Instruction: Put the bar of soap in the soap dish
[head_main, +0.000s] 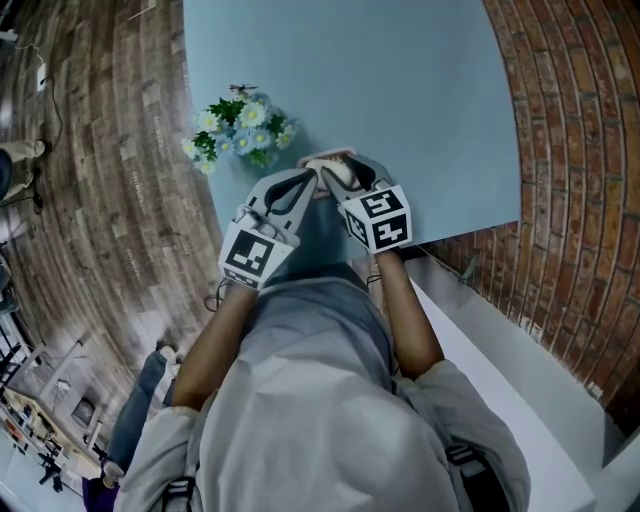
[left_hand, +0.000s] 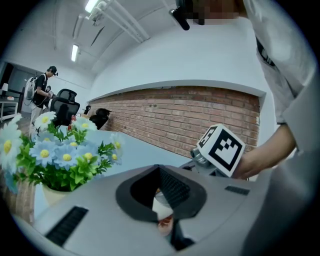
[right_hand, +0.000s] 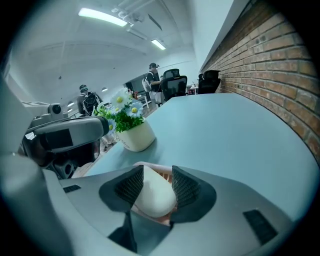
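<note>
While held, soap (right_hand: 150, 196): sat between the right gripper's (right_hand: 152, 183) pinching jaws, just over the dish (right_hand: 159, 169).
Left gripper (left_hand: 167, 200): nipped the dish's left rim.
Flowers (head_main: 240, 130): far left.

Flowerpot (head_main: 243, 128) left, open table (head_main: 400, 90) beyond

A pale blue table (head_main: 400, 80) carries a pot of flowers (head_main: 240, 130) and, nearby, a pink soap dish (right_hand: 156, 166)

Grey short-sleeved shirt (head_main: 320, 400), grey left gripper (left_hand: 163, 206) and right gripper (right_hand: 152, 192), black-and-white marker cubes (head_main: 250, 255)
</note>
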